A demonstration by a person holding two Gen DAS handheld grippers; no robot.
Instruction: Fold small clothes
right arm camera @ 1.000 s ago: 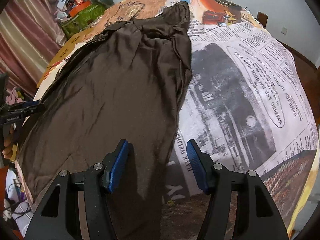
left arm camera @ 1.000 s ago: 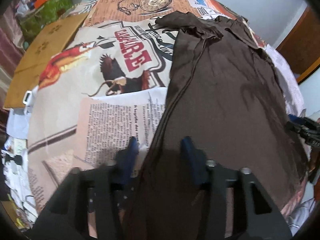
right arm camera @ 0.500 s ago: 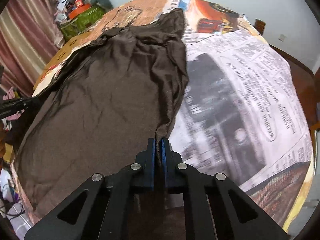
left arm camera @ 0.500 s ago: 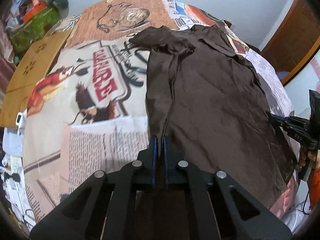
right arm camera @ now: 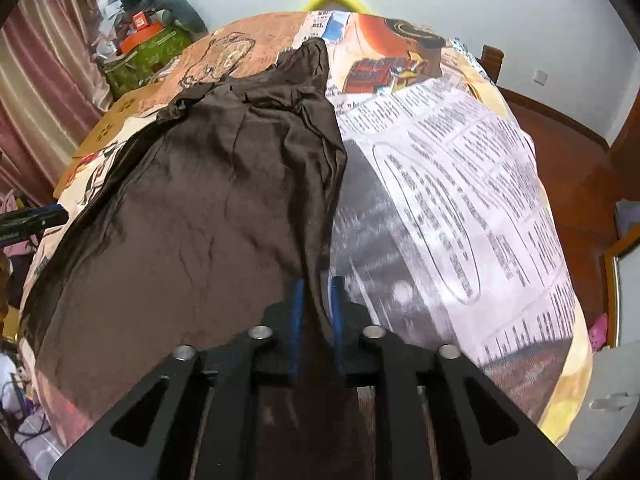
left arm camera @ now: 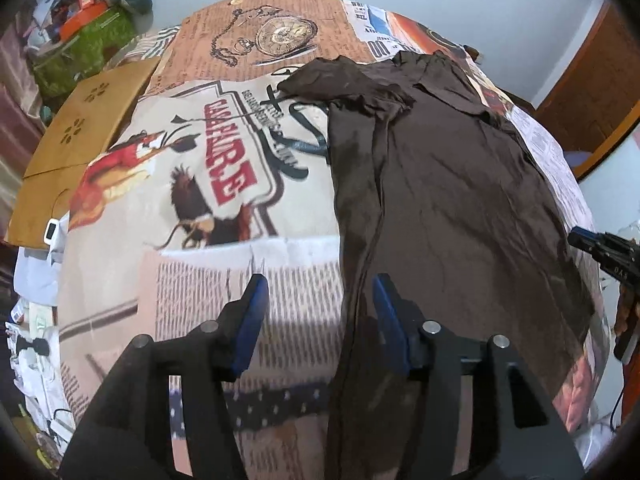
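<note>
The brown garment [left arm camera: 460, 200] lies spread flat and unfolded on the table [left arm camera: 224, 264]; left gripper [left arm camera: 318, 300] gapes open, right gripper [right arm camera: 316, 300] nearly closed on its edge, so folding looks barely begun

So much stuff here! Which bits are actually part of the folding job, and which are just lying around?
Part of the job:
brown garment
left gripper, jaws open
right gripper, its jaws nearly closed on the garment's edge

Just lying about:
printed bedspread
cardboard box
green bag
</note>
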